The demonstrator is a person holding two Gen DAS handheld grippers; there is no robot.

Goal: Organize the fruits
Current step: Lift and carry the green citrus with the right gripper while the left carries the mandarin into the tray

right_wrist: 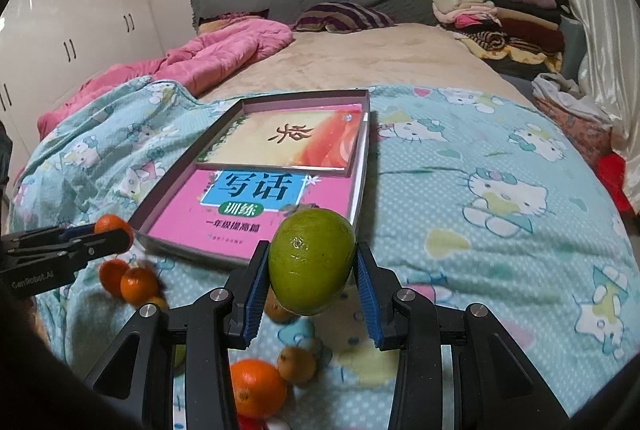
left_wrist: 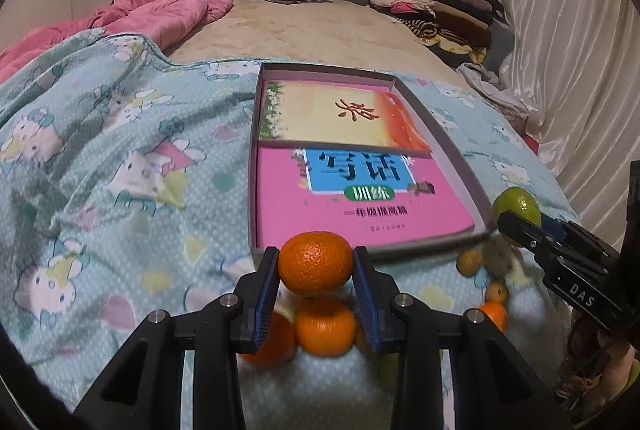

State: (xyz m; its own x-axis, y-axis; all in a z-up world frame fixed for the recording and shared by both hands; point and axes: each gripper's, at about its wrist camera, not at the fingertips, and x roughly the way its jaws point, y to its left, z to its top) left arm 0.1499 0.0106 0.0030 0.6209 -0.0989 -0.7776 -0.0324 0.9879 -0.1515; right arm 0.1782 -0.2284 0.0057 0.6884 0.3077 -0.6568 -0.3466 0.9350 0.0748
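Observation:
My left gripper (left_wrist: 316,262) is shut on an orange mandarin (left_wrist: 315,265), held above the bed just before the near edge of a shallow grey box (left_wrist: 468,174). My right gripper (right_wrist: 312,266) is shut on a green citrus fruit (right_wrist: 312,266), held above the blanket by the box's near right corner (right_wrist: 360,198). The box holds a pink book (left_wrist: 360,206) and a yellow-orange book (left_wrist: 340,114). Several mandarins lie on the blanket below the grippers (left_wrist: 325,330) (right_wrist: 258,388). The right gripper also shows in the left wrist view (left_wrist: 520,226), and the left gripper in the right wrist view (right_wrist: 108,234).
The box lies on a light blue cartoon blanket (left_wrist: 120,150) over a bed. A pink quilt (left_wrist: 160,10) lies at the far left, folded clothes (left_wrist: 432,2) at the far right, a white curtain (left_wrist: 568,50) along the right side. Small brownish fruits (right_wrist: 296,364) lie among the mandarins.

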